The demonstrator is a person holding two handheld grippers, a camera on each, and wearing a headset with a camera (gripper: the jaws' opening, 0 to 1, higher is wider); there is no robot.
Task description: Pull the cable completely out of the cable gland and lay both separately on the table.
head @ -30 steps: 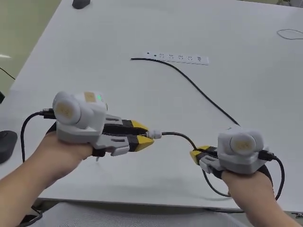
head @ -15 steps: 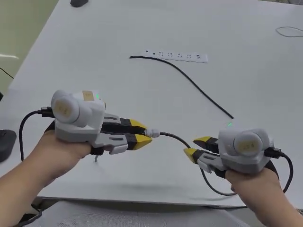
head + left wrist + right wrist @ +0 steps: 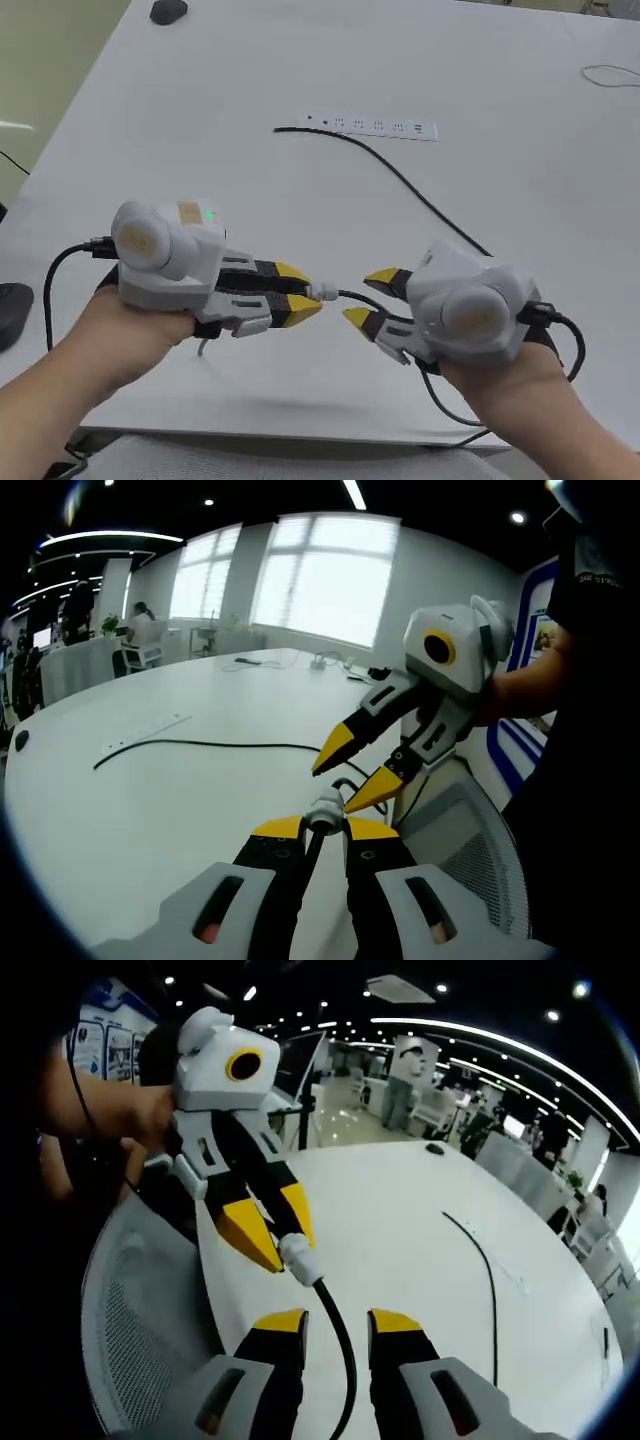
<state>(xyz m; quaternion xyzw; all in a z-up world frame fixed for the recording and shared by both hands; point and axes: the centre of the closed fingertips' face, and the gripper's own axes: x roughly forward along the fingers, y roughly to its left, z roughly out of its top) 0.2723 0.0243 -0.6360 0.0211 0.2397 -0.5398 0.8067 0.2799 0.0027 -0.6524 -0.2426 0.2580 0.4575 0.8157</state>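
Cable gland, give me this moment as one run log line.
left gripper: shut on gland | right gripper: open, around cable | cable: not yet out of gland

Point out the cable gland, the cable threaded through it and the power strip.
cable gland (image 3: 322,292), head view, its white body.
cable (image 3: 342,1335), right gripper view, stretch just behind the gland.
power strip (image 3: 375,127), head view, middle of its top.

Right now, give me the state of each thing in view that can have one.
Left gripper: shut on the cable gland.
Right gripper: open, jaws either side of the cable, not clamping it.
Cable gland: held above the table, cable seated in it.
Cable: not yet pulled out.
Power strip: lying flat on the table.
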